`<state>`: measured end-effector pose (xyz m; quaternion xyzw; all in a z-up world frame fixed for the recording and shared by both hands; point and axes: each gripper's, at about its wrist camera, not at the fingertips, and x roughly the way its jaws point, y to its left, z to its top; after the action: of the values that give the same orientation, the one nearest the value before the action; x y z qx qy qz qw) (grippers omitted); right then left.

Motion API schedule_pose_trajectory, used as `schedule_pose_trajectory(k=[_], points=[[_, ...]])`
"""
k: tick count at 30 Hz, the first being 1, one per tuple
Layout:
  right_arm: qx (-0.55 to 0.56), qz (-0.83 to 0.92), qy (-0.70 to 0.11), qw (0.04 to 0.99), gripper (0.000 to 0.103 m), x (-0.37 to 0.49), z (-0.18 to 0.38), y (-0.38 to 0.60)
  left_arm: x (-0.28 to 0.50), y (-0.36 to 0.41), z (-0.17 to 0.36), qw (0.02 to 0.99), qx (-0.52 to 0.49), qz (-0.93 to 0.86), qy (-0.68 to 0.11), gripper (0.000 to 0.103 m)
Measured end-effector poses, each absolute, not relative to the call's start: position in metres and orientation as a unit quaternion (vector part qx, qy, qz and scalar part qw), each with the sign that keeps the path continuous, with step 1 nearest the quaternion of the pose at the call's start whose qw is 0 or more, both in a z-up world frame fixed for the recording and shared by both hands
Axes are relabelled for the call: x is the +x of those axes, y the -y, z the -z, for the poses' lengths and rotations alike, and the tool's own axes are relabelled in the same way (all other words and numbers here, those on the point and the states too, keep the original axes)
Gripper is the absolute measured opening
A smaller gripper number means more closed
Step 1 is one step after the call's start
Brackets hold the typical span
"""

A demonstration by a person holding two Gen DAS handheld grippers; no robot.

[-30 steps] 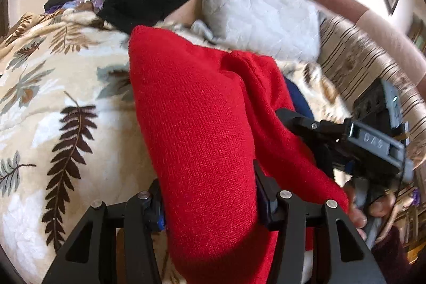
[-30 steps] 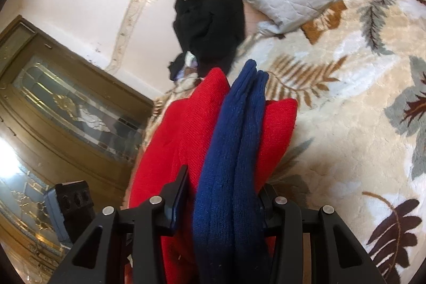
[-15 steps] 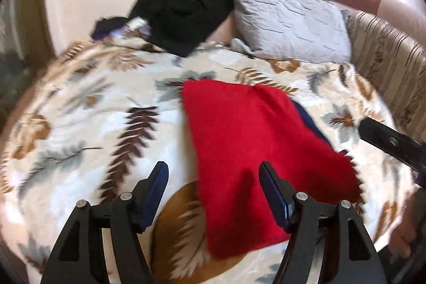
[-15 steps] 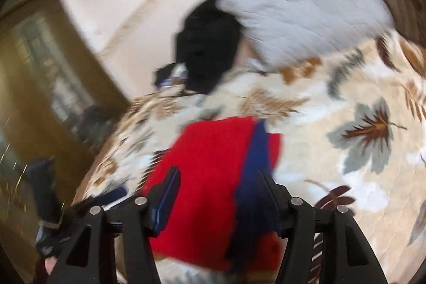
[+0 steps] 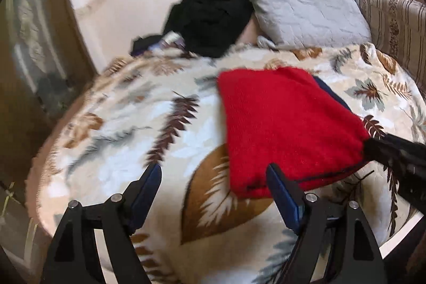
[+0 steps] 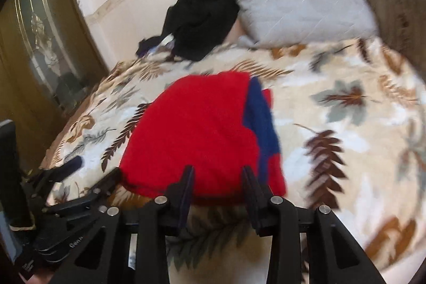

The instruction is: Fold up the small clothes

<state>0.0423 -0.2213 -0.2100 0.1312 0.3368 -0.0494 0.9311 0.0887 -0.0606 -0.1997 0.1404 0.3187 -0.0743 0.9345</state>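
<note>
A folded red knit garment with a blue band along its right side lies flat on the leaf-print blanket. My left gripper stands just before the garment's near left corner. Its jaws are opening and nothing is between them. My right gripper hovers at the near edge of the red garment. Its jaws are closing a little, with no cloth between the pads. Each gripper shows in the other's view: the right gripper at the garment's right corner, the left gripper at the lower left.
A heap of black clothes and a grey quilted pillow lie at the far end of the bed. A striped cushion borders the right side. A wooden door with glass stands left of the bed.
Both grippers have let go of the red garment and drawn back from it. The garment, held up a second ago, now rests folded on the blanket.
</note>
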Motion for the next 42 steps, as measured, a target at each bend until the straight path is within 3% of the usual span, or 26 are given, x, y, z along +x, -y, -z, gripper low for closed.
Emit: schedule_pose_trajectory(k=[3, 15, 42], points=[[0.11, 0.077, -0.312, 0.94, 0.059, 0.017, 0.201, 0.211, 0.068, 0.058, 0.188, 0.942, 0.149, 0.044, -0.297, 0.096], [0.077, 0.098, -0.262, 0.957, 0.059, -0.056, 0.163, 0.182, 0.014, 0.016, 0.169, 0.95, 0.089, 0.05, -0.296, 0.096], [0.088, 0.123, -0.242, 0.958, 0.061, -0.08, 0.141, 0.17, -0.018, -0.009, 0.129, 0.957, 0.07, 0.069, -0.273, 0.096]])
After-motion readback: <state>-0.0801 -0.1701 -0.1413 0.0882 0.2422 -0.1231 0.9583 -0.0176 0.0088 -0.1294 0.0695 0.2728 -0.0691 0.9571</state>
